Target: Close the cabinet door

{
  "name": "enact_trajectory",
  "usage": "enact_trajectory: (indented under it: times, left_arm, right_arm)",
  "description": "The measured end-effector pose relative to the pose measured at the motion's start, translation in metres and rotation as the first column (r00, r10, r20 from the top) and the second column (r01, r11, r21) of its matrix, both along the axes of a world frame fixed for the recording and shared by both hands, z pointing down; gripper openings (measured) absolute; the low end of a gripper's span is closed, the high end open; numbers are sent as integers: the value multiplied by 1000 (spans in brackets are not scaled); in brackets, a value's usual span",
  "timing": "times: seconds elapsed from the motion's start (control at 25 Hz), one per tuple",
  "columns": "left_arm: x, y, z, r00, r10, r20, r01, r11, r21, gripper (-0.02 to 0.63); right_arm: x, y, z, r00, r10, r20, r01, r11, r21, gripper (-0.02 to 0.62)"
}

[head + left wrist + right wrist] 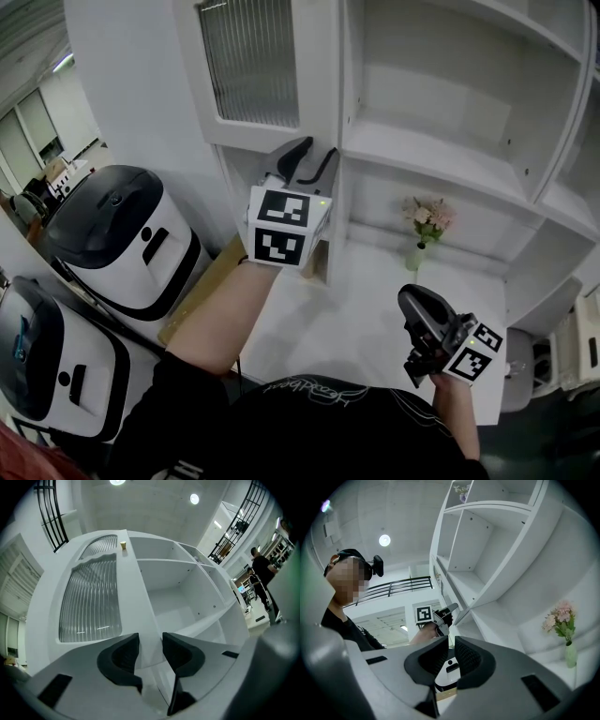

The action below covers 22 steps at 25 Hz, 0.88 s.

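The white cabinet door [319,75] with a ribbed glass pane [89,602] stands partly open at the left of the white cabinet [441,150]. My left gripper [314,152] is raised at the door's free edge, just below the pane. In the left gripper view its jaws [151,641] stand apart with the door's white stile showing between them; I cannot tell whether a pad touches it. My right gripper [412,305] hangs low on the right over the cabinet's counter. Its jaws [450,644] leave a narrow gap with nothing in it.
A small vase of pink flowers [427,225] stands on the counter inside the cabinet. Two white-and-black machines [122,234] [47,356] sit on the floor at the left, beside a brown board [202,291]. Open shelves [487,56] fill the cabinet's right side.
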State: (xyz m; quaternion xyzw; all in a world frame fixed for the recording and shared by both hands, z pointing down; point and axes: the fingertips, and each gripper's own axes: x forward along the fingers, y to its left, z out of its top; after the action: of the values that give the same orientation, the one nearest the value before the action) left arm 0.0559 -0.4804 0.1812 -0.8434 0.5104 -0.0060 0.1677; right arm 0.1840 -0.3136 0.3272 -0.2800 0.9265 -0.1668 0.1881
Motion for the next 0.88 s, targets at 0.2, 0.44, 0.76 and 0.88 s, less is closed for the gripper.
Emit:
enact_trajectory:
  times: [0.2, 0.44, 0.76, 0.88]
  left_arm:
    - [3, -14, 0, 1000, 0, -5, 0, 1000, -11, 166]
    - [4, -29, -3, 998, 5, -60, -8, 999, -44, 115]
    - [5, -34, -4, 998, 15, -57, -18, 998, -56, 104]
    - [4, -33, -3, 998, 21, -52, -24, 998, -62, 89]
  right_arm:
    - [6, -4, 1, 1000, 18, -1, -18, 1000, -7, 64]
    - [10, -8, -1, 1000, 30, -2, -30, 1000, -3, 64]
    - [11, -14, -1, 999, 40, 1, -40, 999, -7, 64]
    - [8, -13, -1, 999, 40, 0, -40, 999, -8, 64]
